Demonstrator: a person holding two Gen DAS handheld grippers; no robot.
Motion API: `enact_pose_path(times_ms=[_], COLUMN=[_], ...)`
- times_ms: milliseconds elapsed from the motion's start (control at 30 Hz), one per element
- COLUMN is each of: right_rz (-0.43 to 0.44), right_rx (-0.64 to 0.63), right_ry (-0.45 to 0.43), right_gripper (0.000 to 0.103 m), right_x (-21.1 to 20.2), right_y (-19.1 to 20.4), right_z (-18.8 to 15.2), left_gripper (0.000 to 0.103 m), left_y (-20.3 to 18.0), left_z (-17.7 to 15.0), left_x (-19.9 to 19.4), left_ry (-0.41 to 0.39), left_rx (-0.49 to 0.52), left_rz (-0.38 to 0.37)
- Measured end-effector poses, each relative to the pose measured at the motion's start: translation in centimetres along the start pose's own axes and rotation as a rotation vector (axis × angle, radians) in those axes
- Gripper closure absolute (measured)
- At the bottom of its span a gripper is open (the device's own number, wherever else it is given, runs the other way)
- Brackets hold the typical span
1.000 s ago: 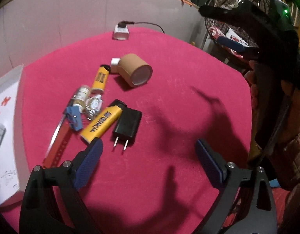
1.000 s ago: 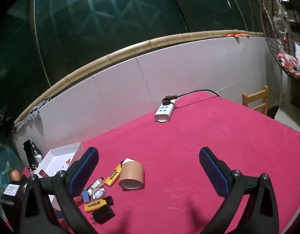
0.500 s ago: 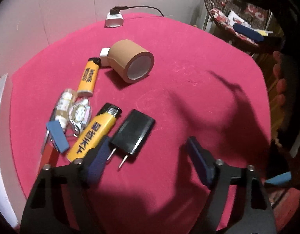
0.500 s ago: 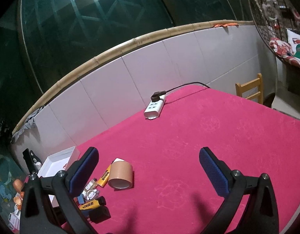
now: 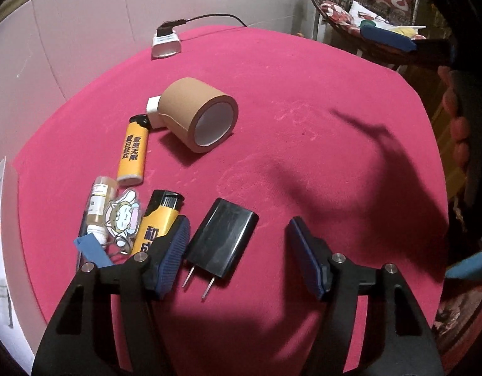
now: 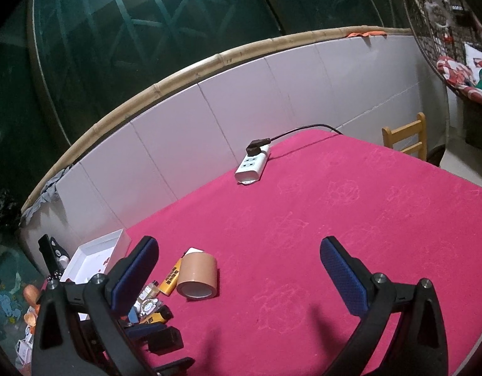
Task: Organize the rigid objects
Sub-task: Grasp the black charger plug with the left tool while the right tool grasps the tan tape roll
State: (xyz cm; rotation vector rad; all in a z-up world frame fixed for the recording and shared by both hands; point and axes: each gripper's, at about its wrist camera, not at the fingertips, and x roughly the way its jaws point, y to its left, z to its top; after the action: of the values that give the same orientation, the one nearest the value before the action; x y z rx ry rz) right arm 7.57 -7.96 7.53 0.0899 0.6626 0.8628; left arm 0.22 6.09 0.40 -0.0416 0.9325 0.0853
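Observation:
A black plug charger lies flat on the red table, prongs toward the camera. My left gripper straddles it and its jaws are closing. The left pad is right beside the charger, the right pad still stands apart, so nothing is gripped. Left of the charger lie a yellow lighter, a cartoon charm, a small bottle and a blue piece. Farther back are an orange lighter and a brown tape roll. My right gripper hovers open above the table, empty, with the tape roll beyond it.
A white power strip with a black cable sits at the table's far edge by the white wall panels. A white box stands at the left edge. A wooden chair is beyond the far right corner.
My left gripper has dropped closer to the table and its jaws have narrowed; the black charger now lies between its fingers. The right gripper has stayed about where it was.

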Motion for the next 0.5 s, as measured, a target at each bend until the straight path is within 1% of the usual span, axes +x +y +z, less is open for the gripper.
enact_pose_path(times_ms=[67,100,133,300,500], right_rz=[0.000,0.001,0.002,0.005,-0.010], right_rx=[0.002,0.000,-0.001,-0.019,-0.043], right_ry=[0.002,0.007,0.009,0.031,0.065], right_gripper=[0.000,0.000,0.000,0.000,0.000], right_x=[0.1,0.1,0.1,0.4,1.2], right_y=[0.0,0.0,0.0,0.5,1.1], right_z=[0.0,0.0,-0.1,-0.4,-1.0], left_gripper=[0.051,0.068,0.070,0.071,0.071], left_y=[0.0,0.1,0.1,-0.4,0.1], left_z=[-0.1,-0.2,-0.2,-0.8,-0.9], left_x=[-0.1,-0.2,-0.4,-1.0,-3.8], left_ry=[-0.010,-0.016,-0.018,-0.047,-0.118], left_rx=[-0.007,-0.015,-0.024,-0.067,-0.149], left_rz=[-0.001,0.007,0.015,0.065,0.108])
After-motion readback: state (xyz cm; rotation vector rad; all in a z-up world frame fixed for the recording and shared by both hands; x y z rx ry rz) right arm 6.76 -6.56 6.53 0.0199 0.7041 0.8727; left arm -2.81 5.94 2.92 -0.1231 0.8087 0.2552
